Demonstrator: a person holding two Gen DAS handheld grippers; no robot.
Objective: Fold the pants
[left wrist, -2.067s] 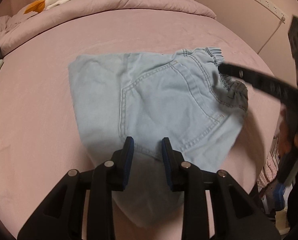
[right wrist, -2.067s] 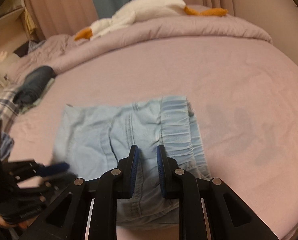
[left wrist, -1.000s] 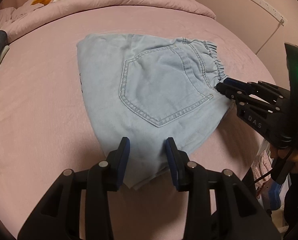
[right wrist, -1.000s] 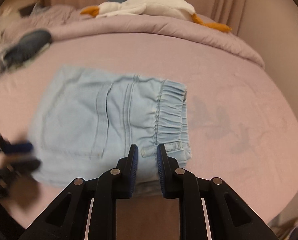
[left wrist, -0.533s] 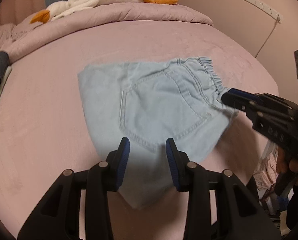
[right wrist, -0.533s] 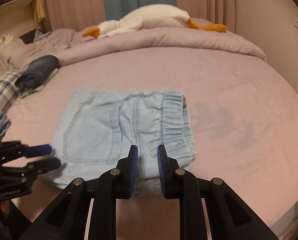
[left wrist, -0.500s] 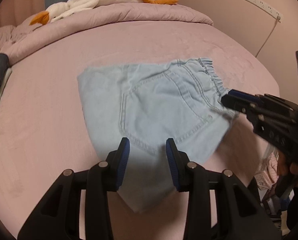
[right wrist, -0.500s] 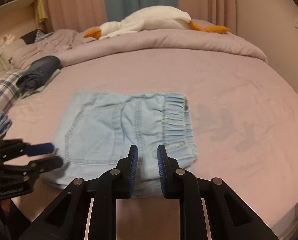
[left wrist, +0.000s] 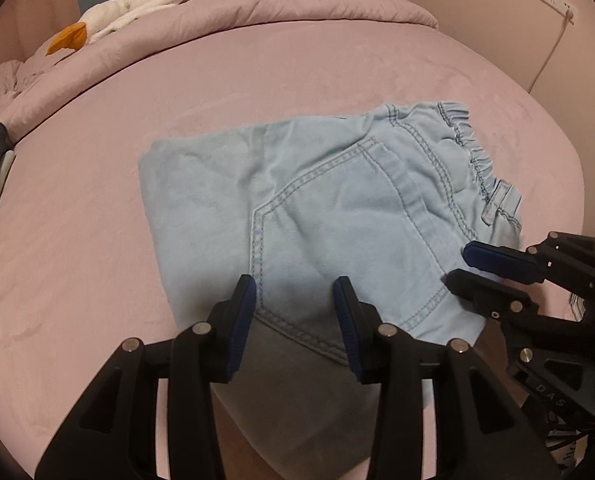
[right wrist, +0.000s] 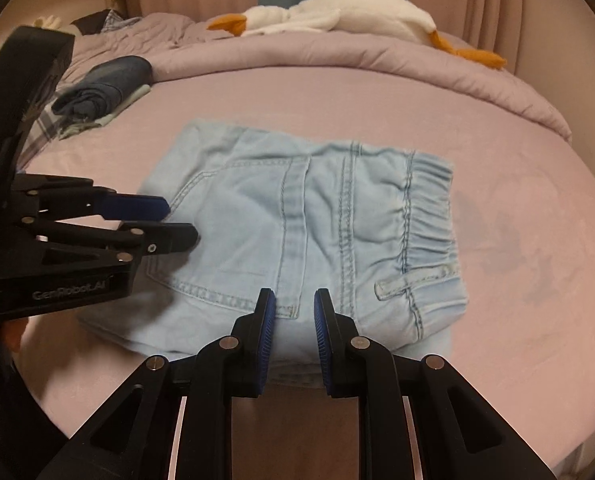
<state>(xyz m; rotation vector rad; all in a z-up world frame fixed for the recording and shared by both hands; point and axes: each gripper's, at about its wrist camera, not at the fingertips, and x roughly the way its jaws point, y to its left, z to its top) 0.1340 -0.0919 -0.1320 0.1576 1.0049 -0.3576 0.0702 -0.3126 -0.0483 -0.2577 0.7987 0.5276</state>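
From the left wrist view, our left gripper (left wrist: 295, 300) hangs at six o'clock with its jaws spread and nothing between them, poised over the near edge of the pants (left wrist: 329, 216). We judge it sits there because that overhanging edge is the easiest place to take hold for a further fold or a tidy-up. Our right gripper (left wrist: 457, 266) comes in from three o'clock, just beside the waistband corner; its fingers stand slightly apart and grip no cloth that we can see.

The pants lie in the middle of the pink bed (left wrist: 97, 240), already folded into a compact packet. They are pale blue denim, back pocket up, with darker double stitching and a gathered elastic waistband (left wrist: 469, 140) toward two o'clock. The near corner droops over the mattress edge into shadow.

From the right wrist view, our right gripper (right wrist: 291, 308) is released at six o'clock, jaws parted over the near hem below the belt loop (right wrist: 415, 278). Our left gripper (right wrist: 177, 220) reaches in from nine o'clock, also unclenched, its tips over the pocket side. Holding both at opposite ends suggests we are squaring the packet. Here the waistband runs down the three o'clock side, puckered, and the cloth looks soft, smooth and fairly flat.
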